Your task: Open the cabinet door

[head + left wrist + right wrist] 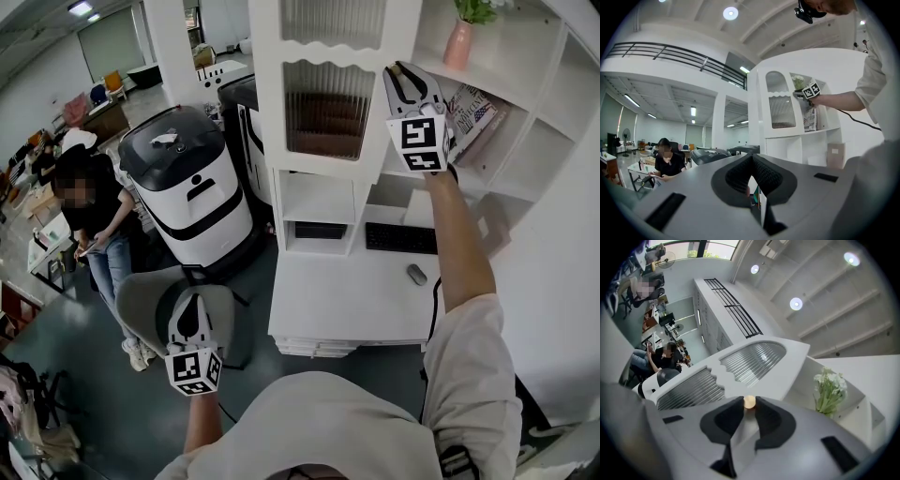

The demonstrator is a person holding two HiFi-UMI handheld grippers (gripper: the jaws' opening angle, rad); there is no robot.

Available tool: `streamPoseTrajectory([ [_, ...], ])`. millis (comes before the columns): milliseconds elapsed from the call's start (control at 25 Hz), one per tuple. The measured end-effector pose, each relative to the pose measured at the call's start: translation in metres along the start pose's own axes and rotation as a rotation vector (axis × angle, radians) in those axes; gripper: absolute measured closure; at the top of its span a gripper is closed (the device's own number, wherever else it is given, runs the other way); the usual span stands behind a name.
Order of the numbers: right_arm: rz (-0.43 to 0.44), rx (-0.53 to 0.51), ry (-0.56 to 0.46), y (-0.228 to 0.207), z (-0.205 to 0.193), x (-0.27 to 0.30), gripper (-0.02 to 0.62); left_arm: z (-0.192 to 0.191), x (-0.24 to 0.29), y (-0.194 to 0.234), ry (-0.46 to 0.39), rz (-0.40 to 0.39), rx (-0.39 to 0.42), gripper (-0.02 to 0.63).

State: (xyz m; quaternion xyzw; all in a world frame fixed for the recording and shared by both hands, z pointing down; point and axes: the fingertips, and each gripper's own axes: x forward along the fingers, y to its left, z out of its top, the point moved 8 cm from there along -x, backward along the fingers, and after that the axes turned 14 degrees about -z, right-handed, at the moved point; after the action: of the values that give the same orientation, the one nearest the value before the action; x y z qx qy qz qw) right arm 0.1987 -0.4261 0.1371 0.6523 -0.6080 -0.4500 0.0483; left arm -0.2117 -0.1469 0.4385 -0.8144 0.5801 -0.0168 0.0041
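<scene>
The right gripper [403,73], upper right in the head view, pinches the small, likely slippery knob [749,401], the only handhold on the light-looking, stiff cabinet door [328,108]; the left gripper [752,161] is closed and empty.

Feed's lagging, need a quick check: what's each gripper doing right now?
Left gripper: closed, empty.
Right gripper: closed on the gold knob of the cabinet door.
</scene>
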Motion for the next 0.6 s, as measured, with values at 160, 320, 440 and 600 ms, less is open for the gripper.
streamPoseTrajectory([
  [160,0.004,-0.07,-0.026,0.0,0.004,-0.006,0.517,-0.001,0.001,-0.001,0.003,-0.006,0.0,0.607],
  [320,0.012,-0.148,-0.056,0.001,0.009,-0.013,0.517,-0.002,0.003,-0.003,0.0,-0.015,0.002,0.607],
  [440,0.024,-0.207,-0.079,0.001,0.013,-0.018,0.518,-0.001,0.004,-0.004,-0.001,-0.02,0.004,0.607],
  [600,0.042,-0.263,-0.103,0.002,0.017,-0.024,0.518,-0.001,0.005,-0.005,-0.003,-0.027,0.002,0.607],
])
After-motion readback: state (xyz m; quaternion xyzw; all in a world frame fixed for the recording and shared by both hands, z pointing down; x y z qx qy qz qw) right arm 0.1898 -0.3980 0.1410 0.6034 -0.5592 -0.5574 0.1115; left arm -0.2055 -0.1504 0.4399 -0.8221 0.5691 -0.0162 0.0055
